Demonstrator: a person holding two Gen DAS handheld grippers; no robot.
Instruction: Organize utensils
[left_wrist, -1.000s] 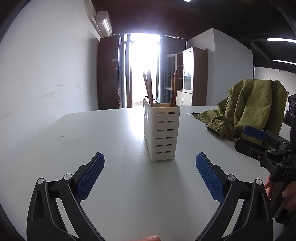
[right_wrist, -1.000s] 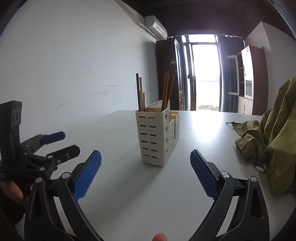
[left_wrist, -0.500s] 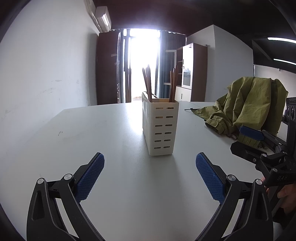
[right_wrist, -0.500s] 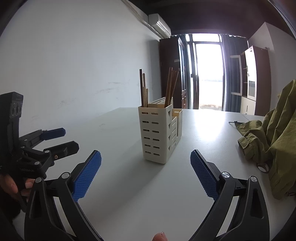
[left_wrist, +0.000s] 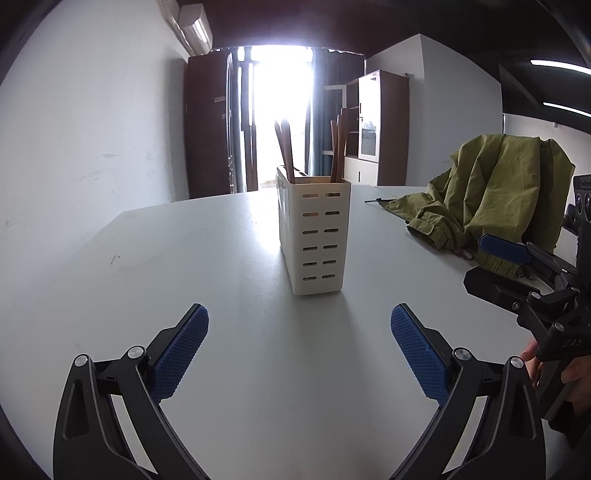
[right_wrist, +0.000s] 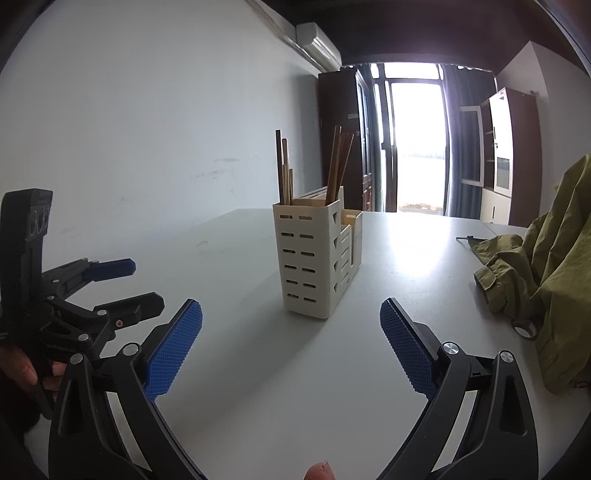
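Note:
A cream slotted utensil holder (left_wrist: 314, 236) stands upright on the white table (left_wrist: 184, 258). It also shows in the right wrist view (right_wrist: 314, 258). Brown chopsticks (left_wrist: 286, 151) stand in its compartments, and they show in the right wrist view (right_wrist: 284, 173) too. My left gripper (left_wrist: 299, 347) is open and empty, a short way in front of the holder. My right gripper (right_wrist: 291, 343) is open and empty, also in front of the holder. Each gripper shows in the other's view: the right one (left_wrist: 517, 266) at the right edge, the left one (right_wrist: 122, 288) at the left.
An olive green jacket (left_wrist: 491, 192) lies heaped on the table's right side; it shows in the right wrist view (right_wrist: 546, 266). A thin dark tool (right_wrist: 466, 239) lies beside it. A white wall (left_wrist: 92, 147) runs along the left. Cabinets (left_wrist: 380, 125) and a bright doorway stand behind.
Both grippers have drawn a little closer to the holder and tilted slightly, so it sits lower in view. Both stay open and empty. The holder has not moved.

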